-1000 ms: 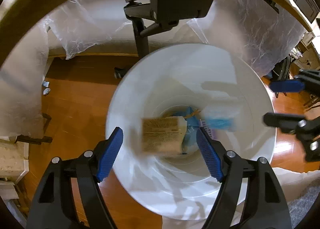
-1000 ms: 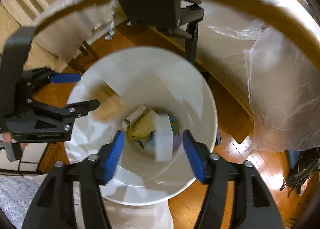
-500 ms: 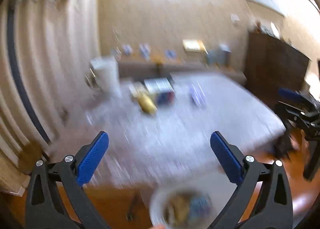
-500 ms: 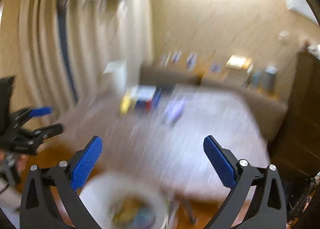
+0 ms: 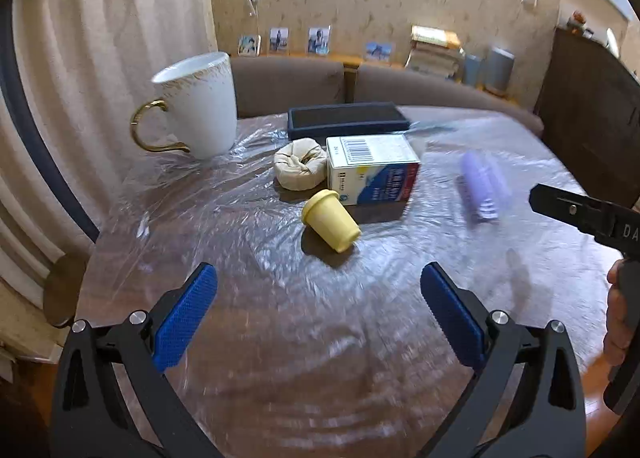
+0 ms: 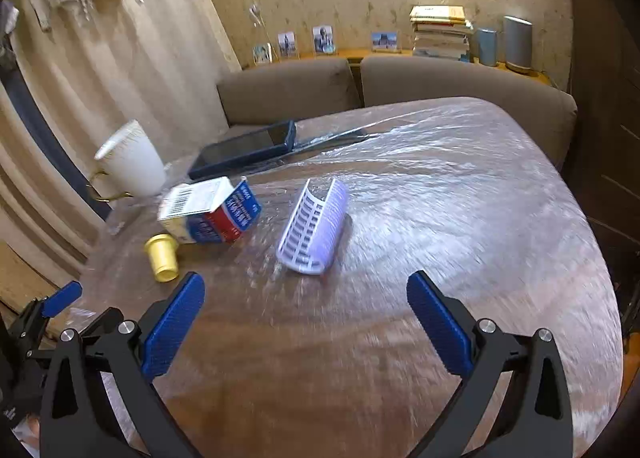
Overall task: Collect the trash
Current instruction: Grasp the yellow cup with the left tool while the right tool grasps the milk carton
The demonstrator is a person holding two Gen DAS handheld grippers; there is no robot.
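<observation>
A: What's nearest?

B: Both jaws stand wide with nothing between them. The left gripper point(image 5: 318, 316) fills the bottom of its view, the right gripper point(image 6: 306, 324) the bottom of its own, each above a bare stretch of the plastic-covered bench point(image 6: 460, 218).

A: Any room to move?

B: Plenty in the lower and right parts of both frames. The bench's rounded edge runs down the left of the left view and down the right of the right view.

A: And the trash?

B: Centre of the left view: a yellow cup point(image 5: 330, 220) on its side, touching or just beside a carton point(image 5: 372, 170), also lying down. A wadded cloth ball point(image 5: 300, 164) sits just left of the carton. A lilac plastic tray point(image 6: 314, 232) lies apart, centre of the right view.

A: Behind those?

B: A white mug point(image 5: 196, 106) at upper left, a dark blue case point(image 5: 346, 120) at the far edge, then a brown sofa point(image 6: 460, 82).
</observation>
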